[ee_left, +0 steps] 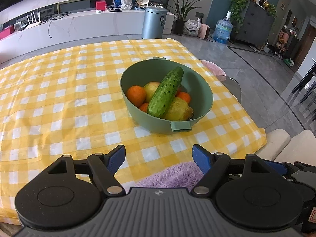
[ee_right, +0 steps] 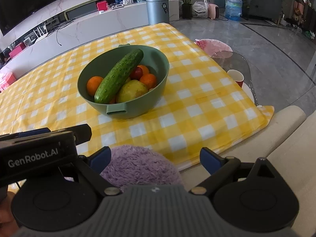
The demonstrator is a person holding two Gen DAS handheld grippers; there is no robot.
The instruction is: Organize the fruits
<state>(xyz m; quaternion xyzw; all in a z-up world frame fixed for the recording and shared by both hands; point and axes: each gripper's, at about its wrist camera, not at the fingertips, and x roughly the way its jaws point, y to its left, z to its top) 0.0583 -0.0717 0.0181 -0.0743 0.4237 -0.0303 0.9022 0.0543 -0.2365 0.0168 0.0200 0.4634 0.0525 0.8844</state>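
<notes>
Ahead of my left gripper (ee_left: 159, 156), jaws apart, I am seeing the cucumber (ee_left: 165, 92) lying lengthwise away in the bowl (ee_left: 205, 90).

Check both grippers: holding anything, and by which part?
Nothing held. Left gripper and right gripper are both open, short of the green bowl with the cucumber.

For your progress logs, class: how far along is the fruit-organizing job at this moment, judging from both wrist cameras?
Nothing looks done: the cucumber, oranges and pear all sit piled in the green bowl on the checked tablecloth. Nothing is in hand: the left gripper and right gripper are both open, apart from the bowl. Left: all the sorting; the cucumber, lying on top, may come out first.
</notes>
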